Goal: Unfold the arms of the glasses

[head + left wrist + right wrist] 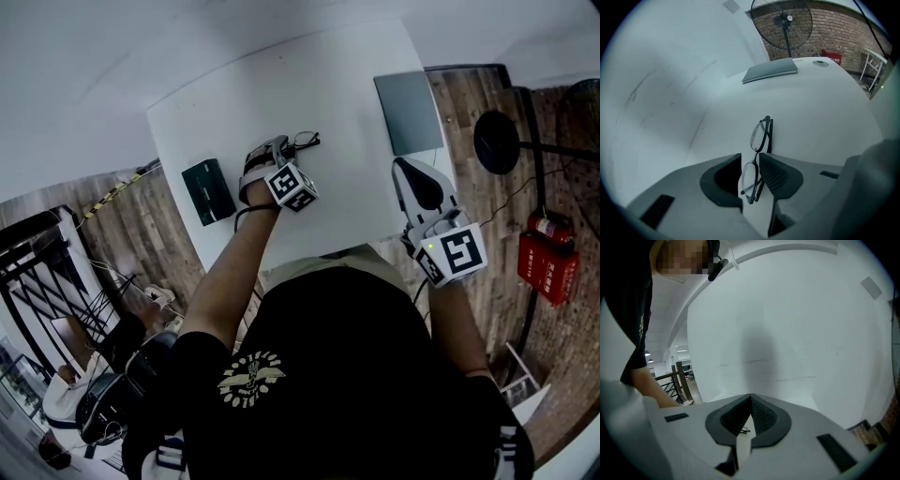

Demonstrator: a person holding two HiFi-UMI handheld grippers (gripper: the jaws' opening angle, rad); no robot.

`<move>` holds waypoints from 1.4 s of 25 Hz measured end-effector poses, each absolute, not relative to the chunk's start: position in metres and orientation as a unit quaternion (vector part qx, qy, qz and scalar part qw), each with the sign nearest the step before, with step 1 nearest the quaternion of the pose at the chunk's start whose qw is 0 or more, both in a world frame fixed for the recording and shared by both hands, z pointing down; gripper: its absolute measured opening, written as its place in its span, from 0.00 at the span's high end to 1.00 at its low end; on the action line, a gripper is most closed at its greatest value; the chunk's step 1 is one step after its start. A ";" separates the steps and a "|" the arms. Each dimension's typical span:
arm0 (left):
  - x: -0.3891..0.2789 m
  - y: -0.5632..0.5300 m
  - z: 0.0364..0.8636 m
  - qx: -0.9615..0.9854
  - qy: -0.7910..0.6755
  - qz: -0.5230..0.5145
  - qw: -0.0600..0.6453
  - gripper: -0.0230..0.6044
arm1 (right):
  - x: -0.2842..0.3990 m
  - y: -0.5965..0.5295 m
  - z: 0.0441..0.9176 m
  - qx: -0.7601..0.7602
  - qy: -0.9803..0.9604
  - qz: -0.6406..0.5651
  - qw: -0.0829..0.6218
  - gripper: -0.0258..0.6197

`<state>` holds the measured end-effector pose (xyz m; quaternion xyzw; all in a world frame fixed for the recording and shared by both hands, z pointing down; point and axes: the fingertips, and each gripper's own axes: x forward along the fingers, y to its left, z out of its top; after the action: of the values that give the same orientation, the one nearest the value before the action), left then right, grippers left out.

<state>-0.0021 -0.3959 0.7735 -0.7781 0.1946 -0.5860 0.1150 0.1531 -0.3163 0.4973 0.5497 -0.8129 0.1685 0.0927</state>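
Reading the left gripper view first: left gripper [750,157] has its jaws drawn narrow and closed on the glasses [758,135], one pad on each side of the near lens. The far lens sticks out past the fingertips. Both arms of the glasses lie folded against the front, which stands on edge, in line with the pads. From the head view I place the left gripper [284,145] over the middle of the white tabletop [281,84], pointing steeply down. The glasses [307,140] reach from its tips toward the far right corner. I cannot tell whether the frame touches the tabletop or hangs just above it. Right gripper [750,397]: jaws fully together, tips meeting, nothing held. In the head view the right gripper [401,167] sits at the right edge of the tabletop, well apart from the glasses. A flat grey slab [410,111], probably a closed laptop, lies at the far right corner. A dark green flat case [208,191] lies at the left edge. A standing fan [782,23] is beyond the tabletop against a brick wall.
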 end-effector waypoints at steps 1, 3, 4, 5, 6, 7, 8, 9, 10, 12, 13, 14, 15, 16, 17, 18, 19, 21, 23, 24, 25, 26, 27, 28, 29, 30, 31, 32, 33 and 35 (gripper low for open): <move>-0.002 -0.397 0.775 -0.776 0.192 -0.589 0.117 0.80 | 0.154 -0.316 0.497 0.550 -0.813 0.170 0.092 0.96; -0.002 -0.399 0.779 -0.771 0.189 -0.595 0.125 0.80 | 0.156 -0.317 0.497 0.550 -0.812 0.173 0.089 0.96; -0.002 -0.400 0.779 -0.769 0.189 -0.596 0.130 0.80 | 0.157 -0.317 0.496 0.551 -0.812 0.174 0.088 0.96; -0.002 -0.401 0.779 -0.769 0.189 -0.596 0.133 0.83 | 0.158 -0.316 0.494 0.551 -0.812 0.174 0.087 0.96; -0.002 -0.401 0.779 -0.769 0.191 -0.595 0.136 0.87 | 0.158 -0.316 0.493 0.551 -0.812 0.173 0.087 0.96; -0.002 -0.401 0.777 -0.770 0.193 -0.592 0.137 0.88 | 0.159 -0.315 0.492 0.551 -0.812 0.172 0.087 0.96; -0.001 -0.401 0.774 -0.773 0.196 -0.588 0.137 0.89 | 0.159 -0.314 0.491 0.550 -0.812 0.172 0.087 0.96; -0.001 -0.402 0.771 -0.776 0.201 -0.582 0.136 0.91 | 0.160 -0.313 0.490 0.549 -0.813 0.172 0.088 0.96; -0.001 -0.403 0.767 -0.780 0.207 -0.575 0.133 0.92 | 0.160 -0.312 0.489 0.548 -0.814 0.172 0.089 0.96; 0.000 -0.404 0.758 -0.790 0.221 -0.558 0.124 0.93 | 0.160 -0.310 0.488 0.545 -0.815 0.173 0.090 0.96; 0.000 -0.405 0.754 -0.796 0.228 -0.548 0.118 0.93 | 0.159 -0.308 0.488 0.544 -0.816 0.174 0.090 0.96; -0.001 -0.404 0.750 -0.801 0.235 -0.539 0.110 0.93 | 0.158 -0.307 0.488 0.542 -0.817 0.174 0.090 0.96; -0.001 -0.404 0.747 -0.806 0.242 -0.530 0.102 0.93 | 0.158 -0.305 0.487 0.541 -0.818 0.173 0.090 0.96; -0.002 -0.403 0.743 -0.811 0.250 -0.520 0.093 0.93 | 0.158 -0.304 0.486 0.540 -0.819 0.172 0.091 0.96; -0.003 -0.403 0.739 -0.816 0.258 -0.510 0.082 0.93 | 0.158 -0.304 0.485 0.538 -0.820 0.170 0.090 0.96; -0.004 -0.402 0.736 -0.821 0.267 -0.500 0.071 0.93 | 0.157 -0.304 0.484 0.537 -0.822 0.169 0.089 0.96; -0.006 -0.402 0.732 -0.824 0.277 -0.491 0.060 0.93 | 0.156 -0.304 0.482 0.535 -0.824 0.167 0.088 0.96; -0.010 -0.401 0.725 -0.830 0.297 -0.471 0.040 0.93 | 0.154 -0.303 0.479 0.532 -0.827 0.163 0.086 0.96; -0.015 -0.398 0.715 -0.835 0.317 -0.449 0.019 0.93 | 0.151 -0.301 0.474 0.527 -0.831 0.157 0.084 0.96; -0.018 -0.397 0.710 -0.837 0.327 -0.438 0.009 0.93 | 0.149 -0.301 0.472 0.523 -0.834 0.155 0.083 0.96; -0.021 -0.395 0.705 -0.839 0.338 -0.426 0.000 0.93 | 0.147 -0.300 0.470 0.519 -0.837 0.153 0.082 0.96; -0.024 -0.394 0.700 -0.841 0.348 -0.415 -0.009 0.93 | 0.145 -0.299 0.469 0.516 -0.839 0.151 0.082 0.96; -0.027 -0.392 0.695 -0.842 0.357 -0.405 -0.019 0.93 | 0.143 -0.298 0.468 0.511 -0.842 0.150 0.082 0.96; -0.030 -0.390 0.692 -0.842 0.365 -0.395 -0.029 0.93 | 0.140 -0.297 0.467 0.507 -0.845 0.148 0.082 0.96; -0.033 -0.388 0.688 -0.843 0.373 -0.387 -0.037 0.93 | 0.138 -0.296 0.465 0.503 -0.848 0.146 0.083 0.96; -0.036 -0.386 0.685 -0.842 0.380 -0.379 -0.044 0.93 | 0.136 -0.295 0.463 0.498 -0.851 0.143 0.083 0.96; -0.039 -0.385 0.682 -0.842 0.387 -0.374 -0.048 0.93 | 0.133 -0.295 0.461 0.493 -0.855 0.140 0.082 0.96; -0.043 -0.384 0.679 -0.840 0.393 -0.370 -0.051 0.93 | 0.131 -0.294 0.459 0.489 -0.857 0.137 0.082 0.96; -0.045 -0.382 0.677 -0.839 0.399 -0.365 -0.054 0.93 | 0.130 -0.293 0.457 0.486 -0.859 0.134 0.081 0.96; -0.050 -0.379 0.672 -0.838 0.410 -0.354 -0.064 0.93 | 0.129 -0.291 0.454 0.483 -0.862 0.130 0.080 0.96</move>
<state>-0.0496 -0.3793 0.6718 -0.8381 0.4098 -0.3543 -0.0644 0.1295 -0.2912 0.4536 0.4827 -0.8624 0.1300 0.0803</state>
